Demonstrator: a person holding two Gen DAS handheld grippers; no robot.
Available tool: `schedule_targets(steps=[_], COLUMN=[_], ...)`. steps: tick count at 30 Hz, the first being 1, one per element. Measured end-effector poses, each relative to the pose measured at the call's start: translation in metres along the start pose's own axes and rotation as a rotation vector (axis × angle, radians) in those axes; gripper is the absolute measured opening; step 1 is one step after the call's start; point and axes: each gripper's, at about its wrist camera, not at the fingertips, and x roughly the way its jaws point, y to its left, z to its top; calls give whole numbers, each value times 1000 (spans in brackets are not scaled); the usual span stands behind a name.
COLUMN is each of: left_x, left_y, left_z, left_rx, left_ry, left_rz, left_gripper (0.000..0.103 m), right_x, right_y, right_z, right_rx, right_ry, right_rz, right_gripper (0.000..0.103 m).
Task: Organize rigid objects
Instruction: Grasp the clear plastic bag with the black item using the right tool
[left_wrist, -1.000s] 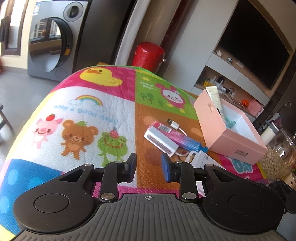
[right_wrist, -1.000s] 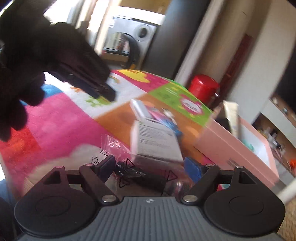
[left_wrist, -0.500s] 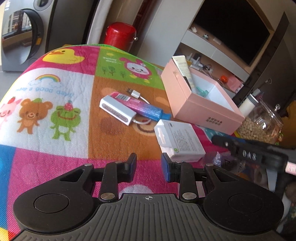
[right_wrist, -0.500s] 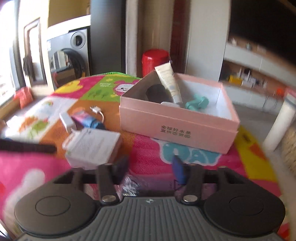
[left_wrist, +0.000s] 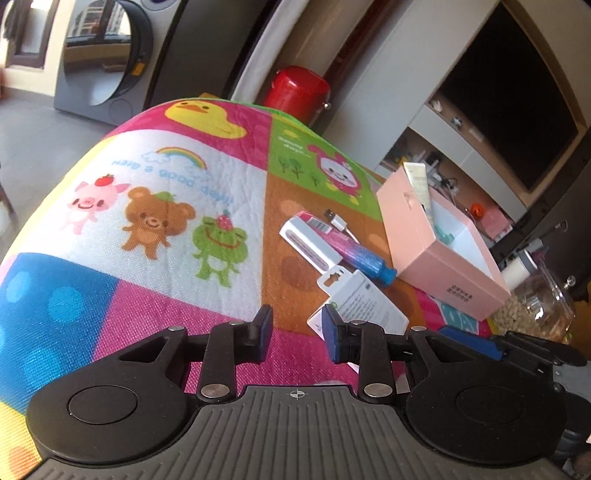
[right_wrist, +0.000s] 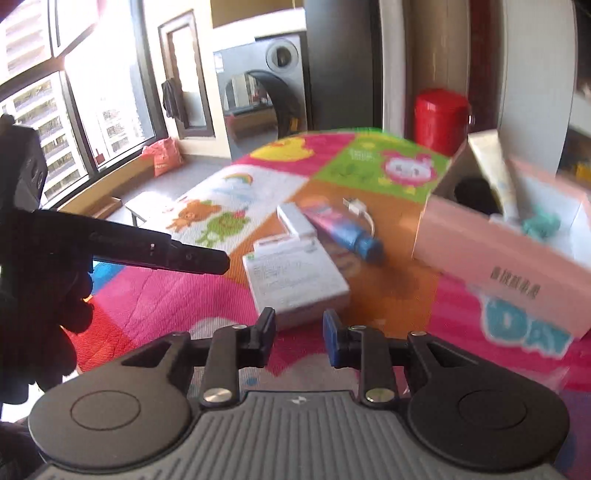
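Woven cloth mat (left_wrist: 177, 295), matt pink cardboard box (left_wrist: 424, 254), clear glass jar (left_wrist: 543, 314).

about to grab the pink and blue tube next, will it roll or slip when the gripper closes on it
The pink and blue tube looks round-bodied, so it may roll sideways if nudged. Its glossy skin suggests it could slip under a light pinch. It lies against the white power bank, which probably blocks rolling that way; the white carton sits close by.

mat (right_wrist: 509, 343): "DAY" | pink box (right_wrist: 517, 280): Chinese characters, blurred
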Motion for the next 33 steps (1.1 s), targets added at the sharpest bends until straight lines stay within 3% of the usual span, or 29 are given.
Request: schedule_targets(steps=[5,8,10,15,16,17,18,20,24,31,33], left_x=[1,3,2,5,6,7,8,9,1,14,17], left_y=[-4,-5,-3,-3,-5,-8,-11,-23,-52,-94,-102], left_z=[-2,-4,-3,0,0,0,-1,-4,-15,-45,-51], left_rx=[7,16,9,5,19,40,63,139,331,618,662], left_ry=[8,15,10,-1,-1,0,1,-1,-44,0,17], left_rz=[-24,-24,-19,0,2,7,13,31,39,57,58], left_gripper=[32,32,32,33,33,33,33,33,33,36,56], right_x=[13,36,43,24,16,4,-5,-24,-57,-71,-69], right_y=[-31,-53,-53,-13,-7,-1,2,4,-20,-93,-103], right_z=[24,28,25,0,-5,-10,-15,-25,-41,-73,-82], right_rx=[117,175,182,59,30,-10,-41,-90,-53,308,381], right_ry=[-51,-9,31,63,50,29,9,-40,-106,-100,-106], right_rz=[-182,-225,-171,119,125,102,57,-73,-257,-335,-304], right_gripper=[32,32,32,30,31,37,51,70,70,71,72])
